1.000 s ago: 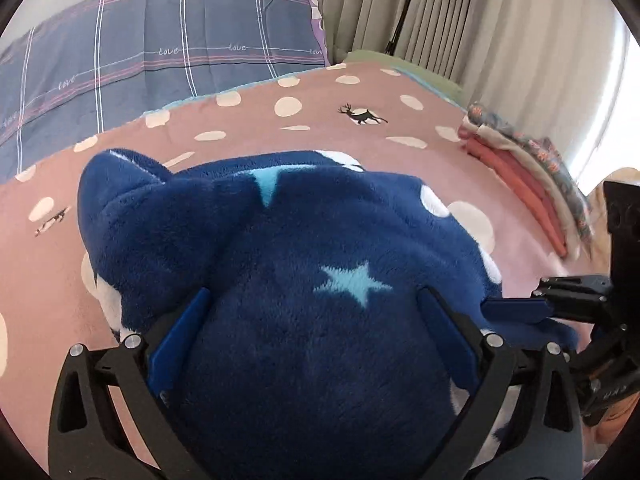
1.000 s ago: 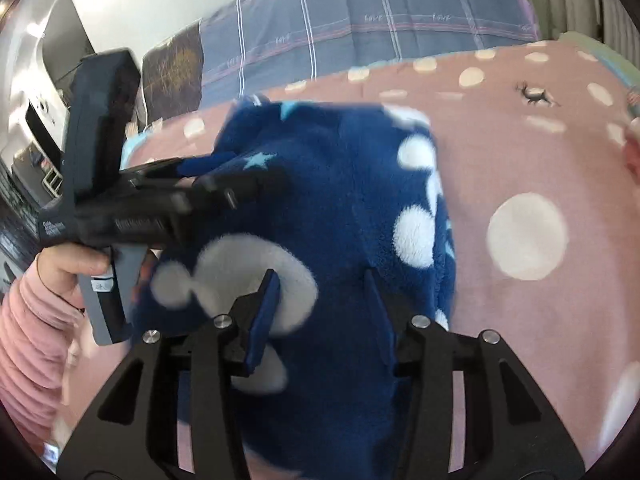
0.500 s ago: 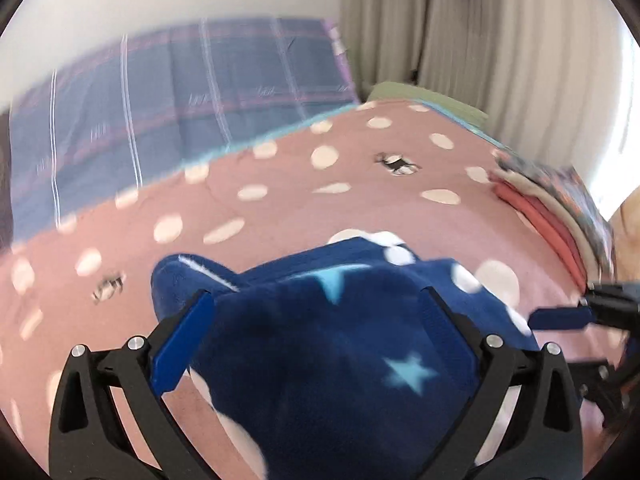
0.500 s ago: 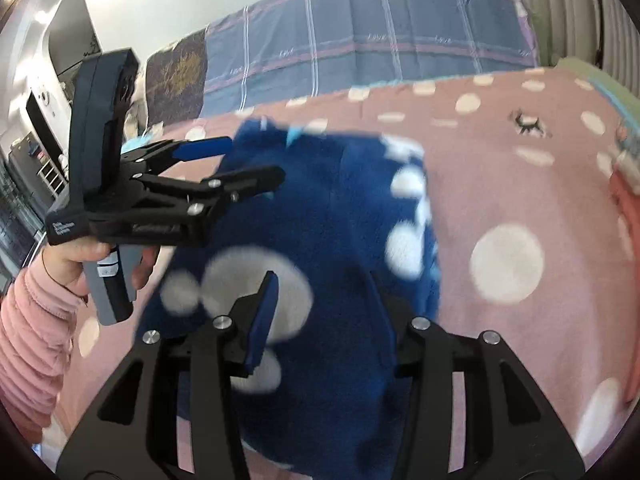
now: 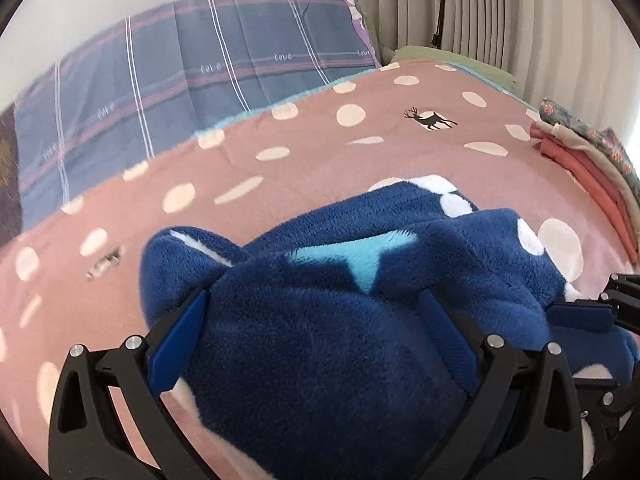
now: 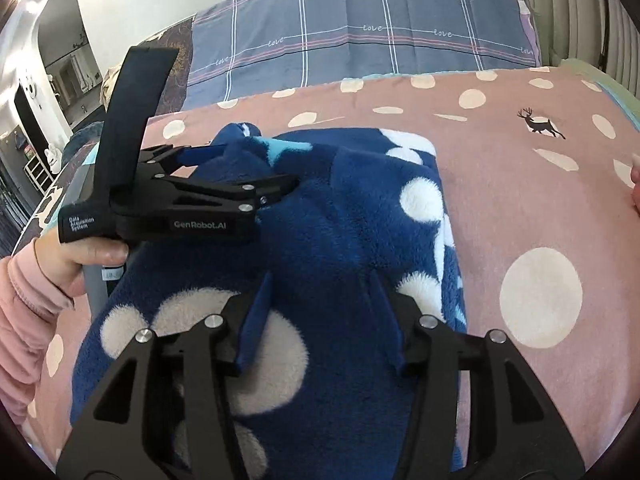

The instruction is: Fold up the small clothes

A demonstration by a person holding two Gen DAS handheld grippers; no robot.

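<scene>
- Left gripper (image 5: 316, 332): jaws spread wide, blue pads on either side of a mound of fleece; nothing pinched. A second ago it sat in much the same pose; half a second ago it was raised and further back, and it has now come down on the cloth again.
- Right gripper (image 6: 320, 312): jaws part open, fingers resting on top of the fleece, the pile bulging up between them; whether they bite any cloth cannot be told. Little changed from the earlier views.
- Navy fleece garment (image 6: 360, 216): plush, with white spots and pale blue stars, lying bunched in a rough rectangle on the bed under both tools. The near edge now sits heaped up over itself, higher than half a second ago.
- Judgement: a fold looks just laid over and is being pressed flat; further folds probably remain, since the bundle is still lumpy.
- Pink spotted blanket (image 5: 320, 160): bed cover with cream dots and a small black deer (image 5: 432, 119).
- Blue plaid pillow (image 5: 180, 80): at the head of the bed, woven "love" lettering.
- Stack of folded clothes (image 5: 584, 168): at the right edge, well apart from the fleece.
- Curtains (image 5: 520, 16): pale, pleated, behind the bed.
</scene>
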